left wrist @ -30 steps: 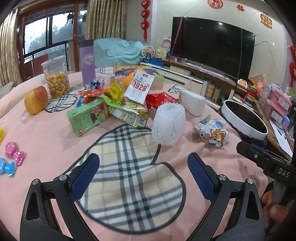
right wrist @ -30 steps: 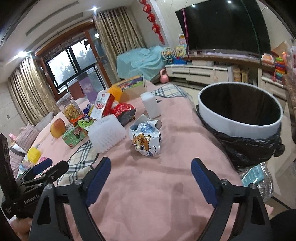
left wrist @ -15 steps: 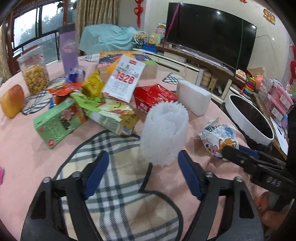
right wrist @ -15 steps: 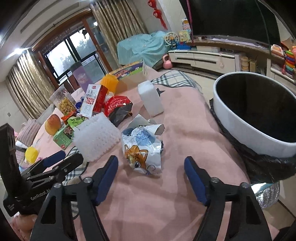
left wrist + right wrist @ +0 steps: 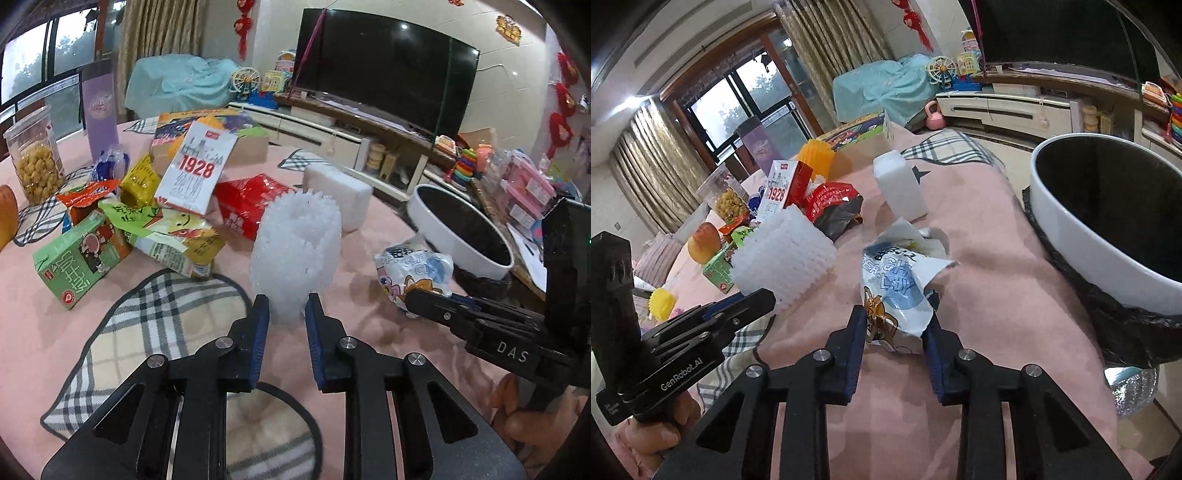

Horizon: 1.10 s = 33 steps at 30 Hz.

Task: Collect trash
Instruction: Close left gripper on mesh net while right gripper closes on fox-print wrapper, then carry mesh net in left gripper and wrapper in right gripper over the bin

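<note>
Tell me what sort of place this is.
Most likely a home living room: a large television stands on a low media cabinet, curtains hang by a big window, and toys crowd the shelves. Snack packaging litters a table under a pink tablecloth.

Two close, downward-tilted wrist views

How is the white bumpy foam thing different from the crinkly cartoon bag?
The foam net is plain white and stands upright, like a tube; the snack bag is printed blue with a cartoon animal and lies crumpled and torn open. The left gripper pinches the net; the right gripper pinches the bag. Both sit on the pink tablecloth.
</note>
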Each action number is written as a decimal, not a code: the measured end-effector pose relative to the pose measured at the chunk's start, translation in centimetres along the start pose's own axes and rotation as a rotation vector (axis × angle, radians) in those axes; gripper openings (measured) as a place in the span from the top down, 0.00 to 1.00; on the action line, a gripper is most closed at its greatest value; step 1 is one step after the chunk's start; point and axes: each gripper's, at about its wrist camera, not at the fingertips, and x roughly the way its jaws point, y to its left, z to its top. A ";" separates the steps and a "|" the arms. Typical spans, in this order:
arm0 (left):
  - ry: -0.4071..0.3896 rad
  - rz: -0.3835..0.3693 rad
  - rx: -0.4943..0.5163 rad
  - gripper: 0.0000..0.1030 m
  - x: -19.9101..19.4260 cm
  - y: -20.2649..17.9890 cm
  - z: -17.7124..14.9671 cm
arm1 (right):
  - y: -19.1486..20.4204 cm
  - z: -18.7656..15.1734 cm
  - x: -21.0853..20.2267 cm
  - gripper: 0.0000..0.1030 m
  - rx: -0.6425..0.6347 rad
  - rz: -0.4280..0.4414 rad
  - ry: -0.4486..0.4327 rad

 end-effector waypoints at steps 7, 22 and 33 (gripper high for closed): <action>-0.008 -0.049 0.021 0.81 -0.8 -2.2 0.3 | -0.7 0.1 -2.1 0.75 0.009 -0.020 -0.031; 0.012 -0.129 0.114 0.81 0.7 -8.9 1.4 | -5.2 0.7 -6.9 0.75 0.076 -0.095 -0.109; 0.031 -0.151 0.179 0.81 2.3 -12.8 3.2 | -8.5 1.9 -8.9 0.75 0.126 -0.155 -0.148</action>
